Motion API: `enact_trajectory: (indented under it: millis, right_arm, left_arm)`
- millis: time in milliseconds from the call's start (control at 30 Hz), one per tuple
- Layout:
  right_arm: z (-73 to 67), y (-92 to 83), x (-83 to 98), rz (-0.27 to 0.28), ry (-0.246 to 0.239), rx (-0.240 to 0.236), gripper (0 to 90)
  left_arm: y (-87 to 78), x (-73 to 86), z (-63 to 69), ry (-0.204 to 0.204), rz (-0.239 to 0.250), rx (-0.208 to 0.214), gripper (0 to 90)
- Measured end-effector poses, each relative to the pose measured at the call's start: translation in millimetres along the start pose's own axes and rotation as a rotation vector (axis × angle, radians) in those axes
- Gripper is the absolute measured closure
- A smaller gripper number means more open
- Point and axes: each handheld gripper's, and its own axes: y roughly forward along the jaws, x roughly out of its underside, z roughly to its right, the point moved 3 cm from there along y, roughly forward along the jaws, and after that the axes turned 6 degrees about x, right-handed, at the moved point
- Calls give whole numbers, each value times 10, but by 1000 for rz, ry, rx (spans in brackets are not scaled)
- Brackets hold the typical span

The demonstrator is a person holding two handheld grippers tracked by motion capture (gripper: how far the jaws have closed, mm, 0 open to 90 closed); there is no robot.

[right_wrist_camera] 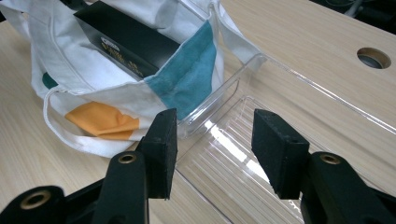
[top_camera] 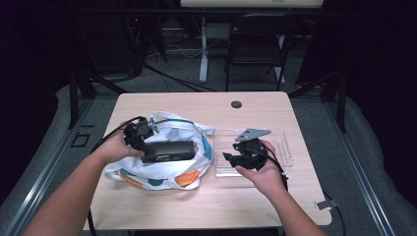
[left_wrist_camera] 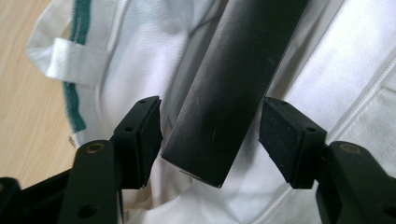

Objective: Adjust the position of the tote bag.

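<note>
while the box (left_wrist_camera: pixel 229 88) lies on the bag (top_camera: pixel 162 169) at centre left, it is being let go.
left gripper (left_wrist_camera: pixel 210 140) jaws are parted beside it, untouching; right gripper (right_wrist_camera: pixel 212 154) is held open over the tray (right_wrist_camera: pixel 299 88). withdrawal seems called for next.

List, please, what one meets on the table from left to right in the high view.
Left gripper → black box lying on the white cloth bag → right gripper → clear plastic tray.
</note>
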Motion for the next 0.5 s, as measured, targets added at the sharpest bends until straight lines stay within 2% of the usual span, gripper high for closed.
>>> enact_trajectory:
  millis: [133, 300, 400, 500]
  right_arm:
    - [28, -1, 6, 2, 11, -4, 507]
    - [43, 18, 22, -3, 18, -1, 507]
    - [44, 25, 28, -2, 23, -1, 507]
    - [40, 18, 24, -5, 16, -4, 507]
  left_arm:
    - [41, -42, 7, 36, -17, 14, 340]
    - [105, -92, 11, 20, -41, 35, 298]
    - [162, -118, 24, 36, -60, 48, 298]
    - [220, -139, 34, 93, -79, 37, 300]
